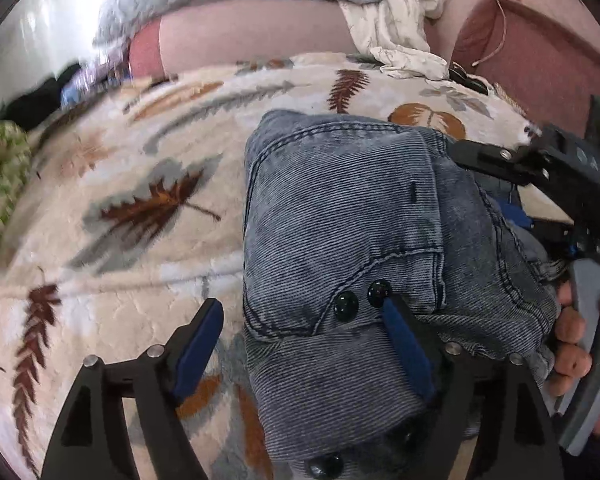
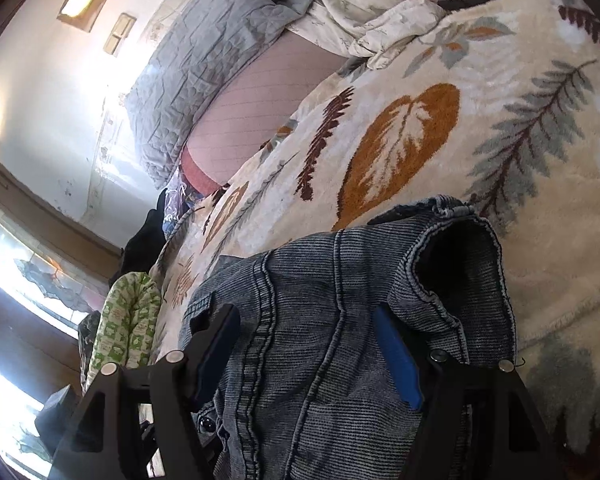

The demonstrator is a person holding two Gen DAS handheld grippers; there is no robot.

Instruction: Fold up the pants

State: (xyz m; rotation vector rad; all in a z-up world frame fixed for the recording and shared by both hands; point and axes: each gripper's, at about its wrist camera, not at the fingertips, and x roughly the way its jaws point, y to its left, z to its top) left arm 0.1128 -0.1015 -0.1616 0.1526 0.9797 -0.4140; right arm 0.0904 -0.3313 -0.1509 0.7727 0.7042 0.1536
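Blue-grey corduroy denim pants (image 1: 340,216) lie bunched and folded over on a leaf-print blanket (image 1: 112,160). My left gripper (image 1: 304,312) is open above the pants' near part, beside two black buttons (image 1: 362,300); its right finger rests on the cloth, its left finger is over the blanket. The right gripper's black body (image 1: 540,160) shows at the right edge, held by a hand. In the right wrist view my right gripper (image 2: 308,320) is open with the pants (image 2: 340,280) between its fingers; a leg opening (image 2: 456,260) gapes to the right.
The blanket (image 2: 480,92) covers a pink sofa (image 1: 260,28). A grey quilt (image 2: 220,52) and a white printed cloth (image 1: 396,20) lie at the back. A green patterned cloth (image 2: 128,320) hangs at the left. A window (image 2: 16,264) is at the left.
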